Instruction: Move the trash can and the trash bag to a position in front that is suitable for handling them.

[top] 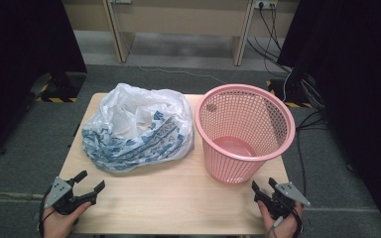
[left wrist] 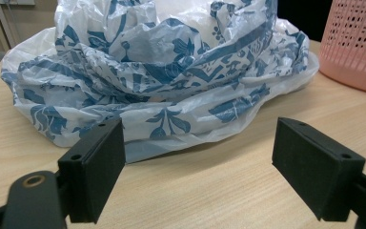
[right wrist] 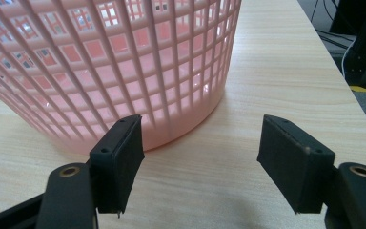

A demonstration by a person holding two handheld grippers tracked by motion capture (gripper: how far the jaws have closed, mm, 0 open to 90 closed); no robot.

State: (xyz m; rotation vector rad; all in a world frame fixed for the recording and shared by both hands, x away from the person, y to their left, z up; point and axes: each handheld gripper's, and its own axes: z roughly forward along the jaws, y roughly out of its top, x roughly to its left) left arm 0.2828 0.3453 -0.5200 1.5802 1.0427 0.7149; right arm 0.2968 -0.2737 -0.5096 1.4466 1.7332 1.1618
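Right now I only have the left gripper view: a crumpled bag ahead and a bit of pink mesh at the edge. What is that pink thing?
Observer: A pink basket, upright on the table, right of the plastic bag.
Operator: Anything in it?
Observer: No, from the high view its solid bottom is bare.
Operator: Where is my right gripper?
Observer: The right gripper is at the table's near right corner, jaws open, pointing at the basket's base.
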